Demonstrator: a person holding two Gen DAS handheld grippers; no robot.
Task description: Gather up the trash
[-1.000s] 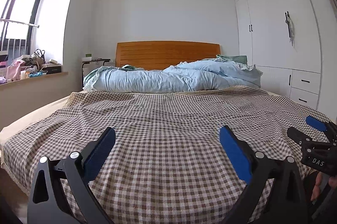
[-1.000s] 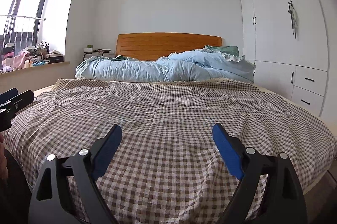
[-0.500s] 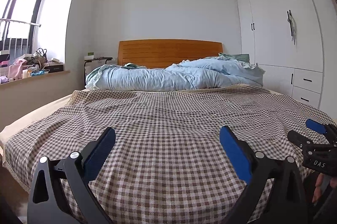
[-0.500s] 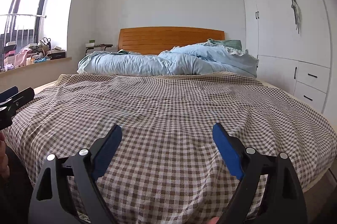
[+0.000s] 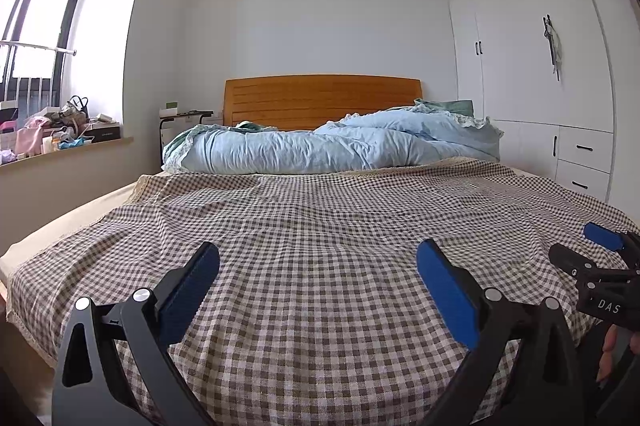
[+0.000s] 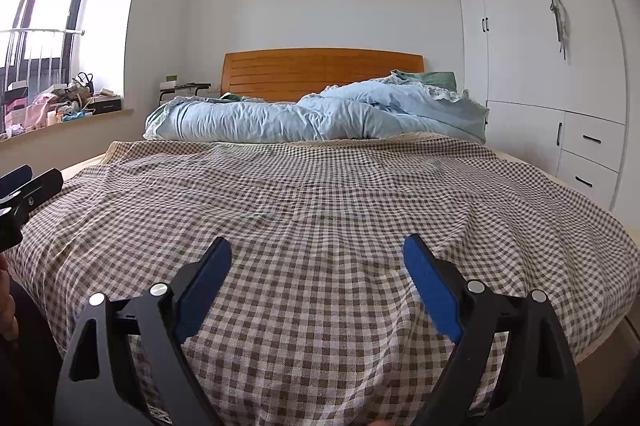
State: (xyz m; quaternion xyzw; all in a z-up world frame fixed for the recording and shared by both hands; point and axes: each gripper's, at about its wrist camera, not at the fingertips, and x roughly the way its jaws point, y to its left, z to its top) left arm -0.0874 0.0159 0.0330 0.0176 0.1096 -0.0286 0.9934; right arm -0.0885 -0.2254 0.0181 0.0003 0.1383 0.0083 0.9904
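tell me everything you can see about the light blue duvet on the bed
The light blue crumpled duvet is soft, wrinkled cloth with a pale frilled trim along its edges. It lies bunched in a long heap across the head of the bed, in front of the orange slatted wooden headboard, higher on its right side. Its front edge rests on the brown-and-white checked bedspread. A green pillow pokes out behind its right end. Neither claw touches it.

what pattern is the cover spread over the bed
The bed cover is a brown and white gingham check, seen best in the right wrist view.
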